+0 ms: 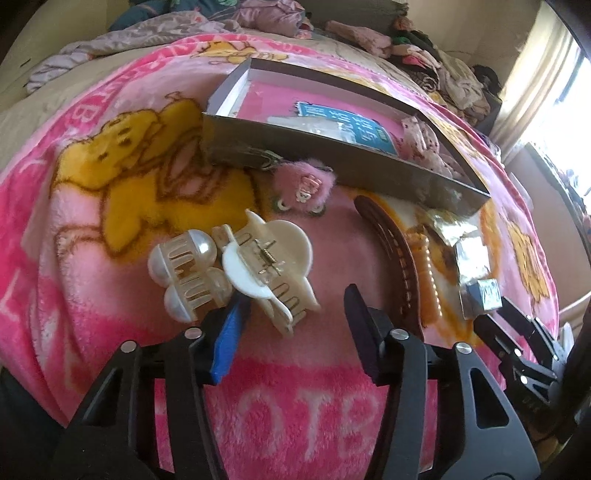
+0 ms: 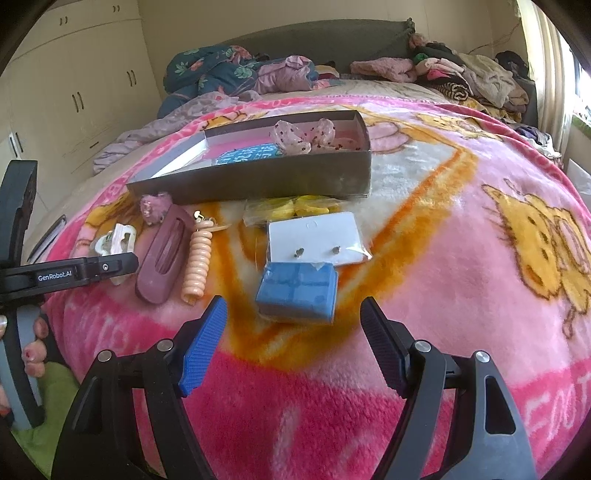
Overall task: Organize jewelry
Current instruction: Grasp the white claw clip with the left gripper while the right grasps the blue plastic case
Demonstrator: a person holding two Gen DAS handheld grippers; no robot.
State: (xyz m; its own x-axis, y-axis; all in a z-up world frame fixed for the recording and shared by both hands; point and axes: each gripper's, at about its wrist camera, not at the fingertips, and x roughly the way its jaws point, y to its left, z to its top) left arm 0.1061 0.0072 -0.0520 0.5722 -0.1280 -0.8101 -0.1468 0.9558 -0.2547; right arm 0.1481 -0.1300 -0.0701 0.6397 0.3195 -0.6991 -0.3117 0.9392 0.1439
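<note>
Hair claws, one cream and one pearl, lie on the pink blanket just in front of the open box, directly ahead of our left gripper, its fingers apart and empty, while our right gripper, also apart and empty, faces the blue packet.

Setting: home bedroom. Evidence: bed with grey headboard, pink cartoon-bear fleece blanket as work surface, heaped clothes and floral bedding behind, cream built-in wardrobe, curtained window.
</note>
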